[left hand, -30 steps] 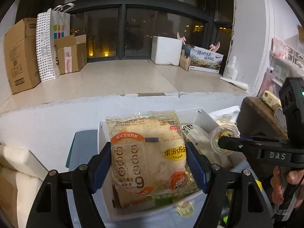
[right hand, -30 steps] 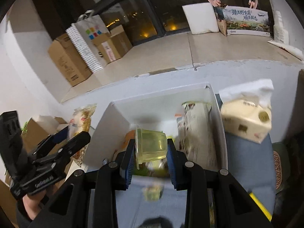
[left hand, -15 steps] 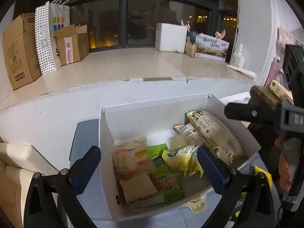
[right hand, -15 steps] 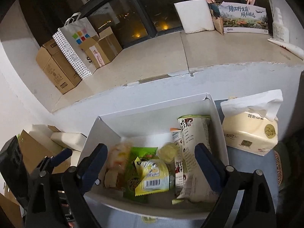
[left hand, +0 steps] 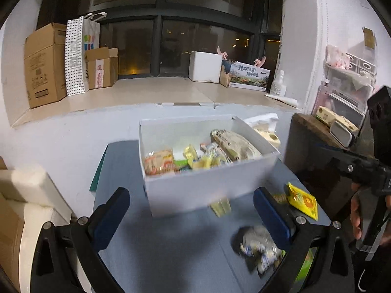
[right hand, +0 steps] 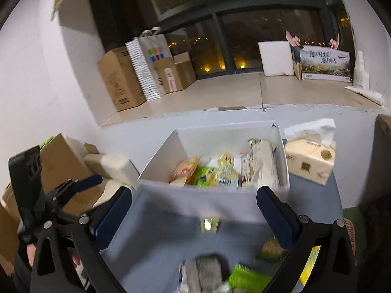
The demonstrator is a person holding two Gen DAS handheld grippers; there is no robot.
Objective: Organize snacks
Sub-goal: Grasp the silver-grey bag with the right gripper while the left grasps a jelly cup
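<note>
A white box (left hand: 195, 190) (right hand: 210, 202) stands on a blue-grey table and holds several snack packets, among them an orange bread pack (left hand: 158, 164) (right hand: 185, 169) and a long grey bag (left hand: 234, 145) (right hand: 259, 163). Loose snacks lie on the table in front of it: a small jelly cup (left hand: 221, 206) (right hand: 209, 224), a yellow packet (left hand: 303, 204), a dark wrapped pack (left hand: 259, 249) and a green pack (right hand: 246, 278). My left gripper (left hand: 193, 216) is open and empty, back from the box. My right gripper (right hand: 194, 216) is open and empty too.
A tissue box (right hand: 310, 161) sits right of the white box. A dark stand (left hand: 315, 146) with small items is at the right. Cardboard boxes (right hand: 61, 171) and foam pieces (left hand: 27, 185) lie at the left. A window ledge (left hand: 146, 92) runs behind.
Both grippers opened and dropped the bread pack and the jelly cup into the box, then pulled back and lower toward the table's near side.
</note>
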